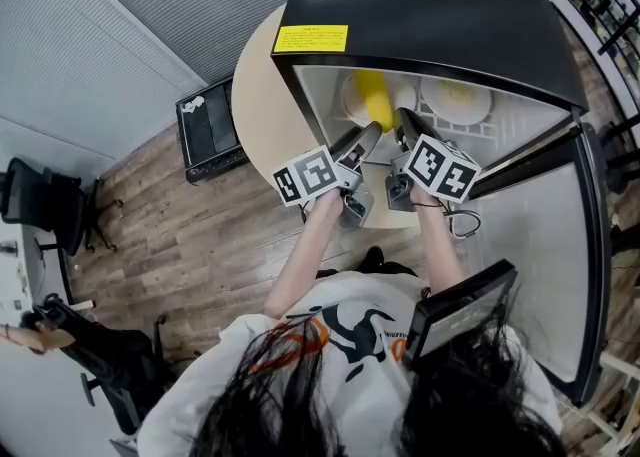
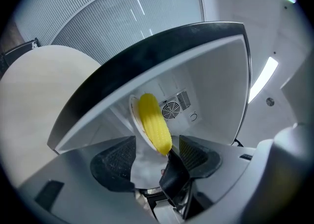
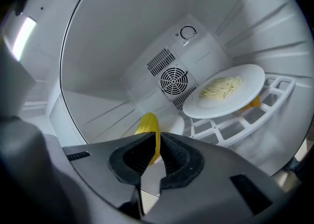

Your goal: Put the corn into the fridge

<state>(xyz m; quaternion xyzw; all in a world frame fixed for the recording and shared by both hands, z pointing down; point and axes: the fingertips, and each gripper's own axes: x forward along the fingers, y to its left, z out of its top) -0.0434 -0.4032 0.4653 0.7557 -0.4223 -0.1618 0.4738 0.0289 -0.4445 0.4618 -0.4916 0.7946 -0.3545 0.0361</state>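
Yellow corn (image 2: 154, 122) lies on a small white plate (image 2: 133, 115) on the floor of the fridge (image 1: 430, 5), below and to the left of the round fan vent (image 3: 174, 82) in the back wall. Resting it on the plate probably keeps the cob from rolling and off the bare floor. Its long axis runs front to back. One end points toward the wall just left of the vent, and the other points out at the open door and the grippers. It looks to be lying flat, not propped up.

The left gripper (image 2: 156, 144) hangs in front of the vent at the fridge mouth. Its jaws are spread as wide as they go, and the near end of the cob shows between them, but neither pad touches it. The corn seems already set down.

The right gripper (image 3: 158, 137) is beside the left one and also aimed toward the vent. Its jaws are drawn together to a thin slit. Corn shows beyond the slit, and I cannot tell whether they nip the plate's rim.

Right of the vent and lower, a larger plate (image 3: 250, 83) of noodles sits on a white rack (image 3: 274, 95).
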